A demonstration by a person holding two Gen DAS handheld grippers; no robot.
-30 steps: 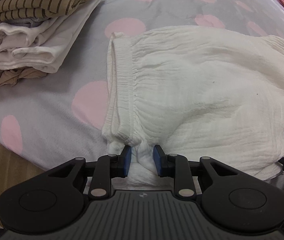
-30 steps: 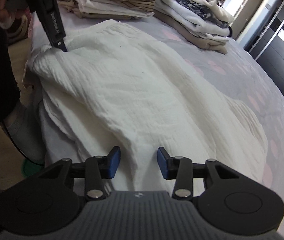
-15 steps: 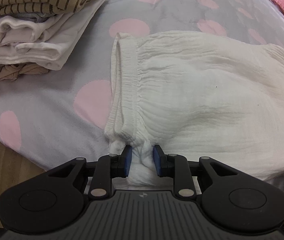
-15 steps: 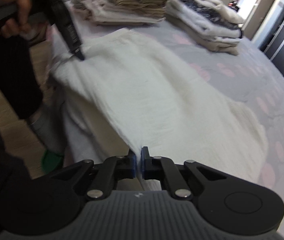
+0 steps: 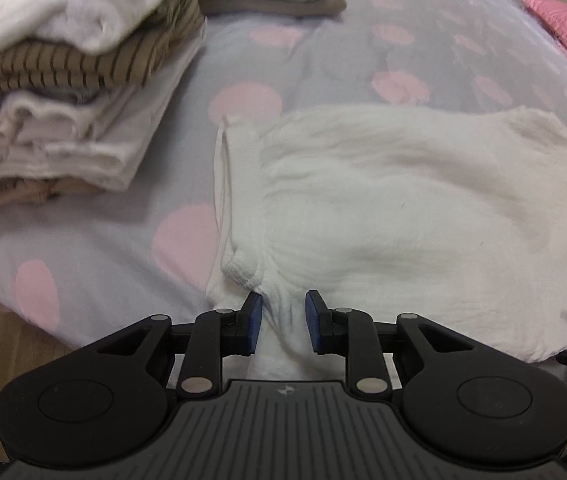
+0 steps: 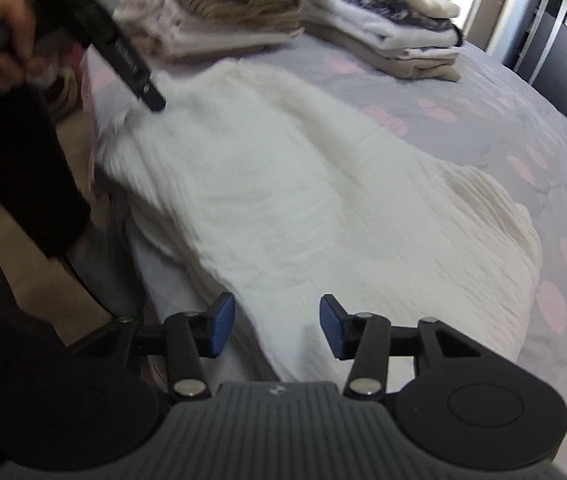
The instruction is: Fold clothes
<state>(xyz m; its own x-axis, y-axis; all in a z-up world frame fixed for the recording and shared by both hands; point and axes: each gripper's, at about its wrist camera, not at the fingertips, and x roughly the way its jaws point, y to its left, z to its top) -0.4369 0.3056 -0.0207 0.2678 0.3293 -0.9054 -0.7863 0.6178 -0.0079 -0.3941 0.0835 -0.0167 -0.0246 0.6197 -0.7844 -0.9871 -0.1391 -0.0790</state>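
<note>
On the bed: a white crinkled garment (image 5: 403, 208) lies spread near the edge of the grey bedspread with pink dots (image 5: 323, 60), so I can reach both near corners.
Left hand-held gripper (image 5: 279, 322): narrow, its blue pads pinching a bunched tuck of the garment just below the gathered waistband (image 5: 239, 200); I hold this corner to carry it over in a fold.
Right hand-held gripper (image 6: 275, 326): jaws opening; the cloth's near edge lies between the pads, which stand clear of it. I judge it needs a fresh bite.
Fabric: soft gauzy weave, fine wrinkles, ribbed elastic band; limp, so it will sag between grips.
Folded stacks (image 6: 291, 8): striped brown, cream and white pieces, squared and piled at the far side, well apart from the garment.
Motion blur: the right view is smeared.
</note>
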